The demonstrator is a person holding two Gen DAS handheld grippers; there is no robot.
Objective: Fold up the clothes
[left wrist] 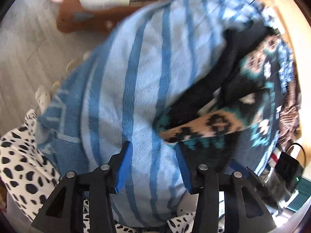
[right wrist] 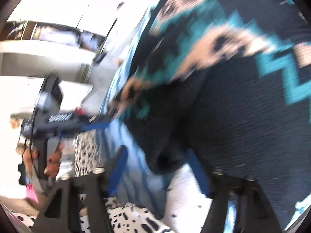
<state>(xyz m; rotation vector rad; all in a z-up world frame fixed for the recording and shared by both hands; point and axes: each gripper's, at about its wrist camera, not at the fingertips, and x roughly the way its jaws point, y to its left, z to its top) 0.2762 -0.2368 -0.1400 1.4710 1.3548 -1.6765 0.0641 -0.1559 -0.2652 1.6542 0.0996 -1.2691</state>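
Note:
A light blue striped cloth (left wrist: 147,68) fills the left wrist view. A black, teal and tan patterned knit garment (left wrist: 243,89) lies over its right side. My left gripper (left wrist: 154,145) is open, its blue pads on either side of the striped cloth, near the knit garment's edge. In the right wrist view the knit garment (right wrist: 233,97) fills the right side, with the striped cloth (right wrist: 134,155) beside it. My right gripper (right wrist: 157,153) is open, fingers straddling the knit garment's lower edge. The left gripper (right wrist: 97,124) shows at the left, by the cloth edge. Both views are blurred.
A white cloth with black spots (left wrist: 21,155) lies under the clothes, also seen in the right wrist view (right wrist: 132,217). A grey wood floor (left wrist: 25,44) and a brown box (left wrist: 81,19) lie beyond. A black device with a cable (left wrist: 287,167) sits at right.

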